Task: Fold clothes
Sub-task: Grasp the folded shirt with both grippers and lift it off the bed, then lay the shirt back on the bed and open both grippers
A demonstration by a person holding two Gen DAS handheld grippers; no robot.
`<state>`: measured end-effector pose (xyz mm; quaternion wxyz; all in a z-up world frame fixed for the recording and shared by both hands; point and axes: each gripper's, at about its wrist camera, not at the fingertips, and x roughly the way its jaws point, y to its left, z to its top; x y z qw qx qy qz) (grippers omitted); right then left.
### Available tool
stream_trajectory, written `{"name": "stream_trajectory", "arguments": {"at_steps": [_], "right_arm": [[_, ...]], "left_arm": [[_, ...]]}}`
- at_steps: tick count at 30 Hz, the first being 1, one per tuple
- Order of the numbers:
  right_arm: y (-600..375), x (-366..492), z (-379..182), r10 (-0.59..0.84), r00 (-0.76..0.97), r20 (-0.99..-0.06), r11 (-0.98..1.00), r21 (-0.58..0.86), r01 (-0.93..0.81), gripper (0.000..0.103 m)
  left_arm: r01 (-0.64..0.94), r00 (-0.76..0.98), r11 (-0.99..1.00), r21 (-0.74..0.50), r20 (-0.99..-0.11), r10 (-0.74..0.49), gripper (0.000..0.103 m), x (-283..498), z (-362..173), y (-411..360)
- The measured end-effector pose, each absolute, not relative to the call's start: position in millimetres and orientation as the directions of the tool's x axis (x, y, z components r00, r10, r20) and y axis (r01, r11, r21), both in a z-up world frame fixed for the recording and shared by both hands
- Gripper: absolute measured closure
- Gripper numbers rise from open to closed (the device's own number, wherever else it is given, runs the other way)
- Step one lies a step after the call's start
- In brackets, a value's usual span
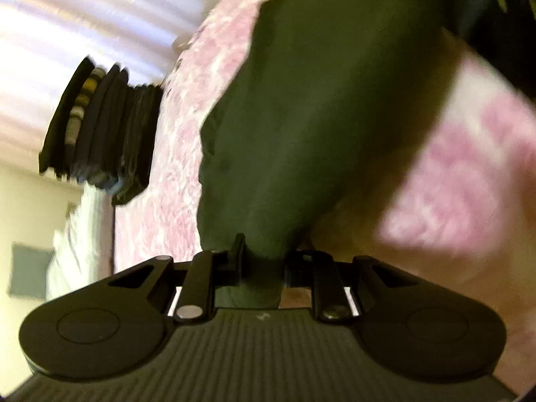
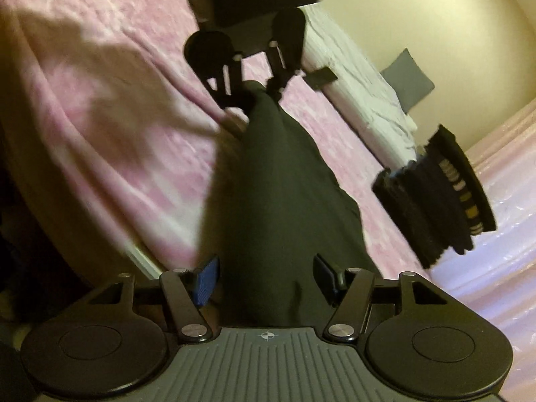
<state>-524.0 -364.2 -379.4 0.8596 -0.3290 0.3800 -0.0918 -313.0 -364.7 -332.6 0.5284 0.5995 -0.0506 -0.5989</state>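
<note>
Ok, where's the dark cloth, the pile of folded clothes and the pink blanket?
Dark cloth (image 2: 281, 181): right wrist view, its middle.
Pile of folded clothes (image 2: 435, 197): right wrist view, stack's side.
Pink blanket (image 2: 110, 100): right wrist view, bare patch.

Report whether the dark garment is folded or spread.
Neither: the dark garment hangs stretched, bunched in the left hand-held gripper, above the pink bedspread.
</note>
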Motion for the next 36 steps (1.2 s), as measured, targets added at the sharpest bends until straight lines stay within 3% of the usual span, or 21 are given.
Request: {"name": "stream_trajectory", "arguments": {"at_steps": [4,5,6,8,11,16,21,24,27,33,36], "right_arm": [[-367.7,-515.1,-402.3,-0.468,0.655,-0.593,0.703,-0.699,-0.131,0.046],[-373.4,-516.5,-406.9,-0.489,0.639,-0.594,0.684,-0.716,-0.143,0.057],[-381.9,-521.9,-403.0,-0.471,0.641,-0.606,0.703,-0.697,-0.143,0.076],[-396.8,-530.4,-385.3,-0.434,0.652,-0.621,0.741,-0.658,-0.133,0.080],[-419.6,-526.5,-345.8,-0.401,0.687,-0.606,0.756,-0.642,-0.125,0.082],[-464.1,-474.0,-289.5,-0.399,0.778,-0.485,0.681,-0.725,-0.103,0.082],[-504.4,-396.4,-244.2,-0.356,0.878,-0.321,0.599,-0.799,-0.049,0.082],[-500.7,-380.2,-234.4,-0.281,0.923,-0.265,0.605,-0.795,-0.044,0.082],[-480.8,-385.0,-258.9,-0.191,0.928,-0.319,0.652,-0.748,-0.123,0.082],[-430.3,-446.8,-365.0,-0.061,0.825,-0.561,0.676,-0.632,-0.379,0.082],[-419.1,-479.5,-392.7,-0.070,0.788,-0.612,0.656,-0.623,-0.426,0.082]], "left_arm": [[0.603,0.287,-0.422,0.677,-0.678,-0.677,0.086,-324.5,-318.6,-353.3],[0.606,0.288,-0.423,0.674,-0.681,-0.674,0.085,-327.1,-317.0,-349.4],[0.609,0.281,-0.428,0.668,-0.686,-0.671,0.085,-330.1,-316.2,-345.6],[0.634,0.265,-0.415,0.652,-0.688,-0.676,0.086,-330.6,-311.5,-343.5],[0.702,0.255,-0.339,0.627,-0.665,-0.702,0.086,-314.0,-288.0,-351.3],[0.740,0.340,-0.181,0.648,-0.593,-0.730,0.086,-269.3,-231.1,-373.9],[0.699,0.508,0.029,0.715,-0.468,-0.723,0.086,-243.6,-165.3,-357.3],[0.637,0.595,0.073,0.767,-0.430,-0.679,0.086,-261.3,-157.9,-324.6],[0.606,0.652,0.070,0.793,-0.444,-0.615,0.085,-294.8,-193.1,-288.2],[0.782,0.560,0.052,0.621,-0.663,-0.497,0.080,-377.6,-305.8,-223.8],[0.807,0.554,0.106,0.581,-0.683,-0.476,0.076,-411.8,-339.6,-204.2]]}}
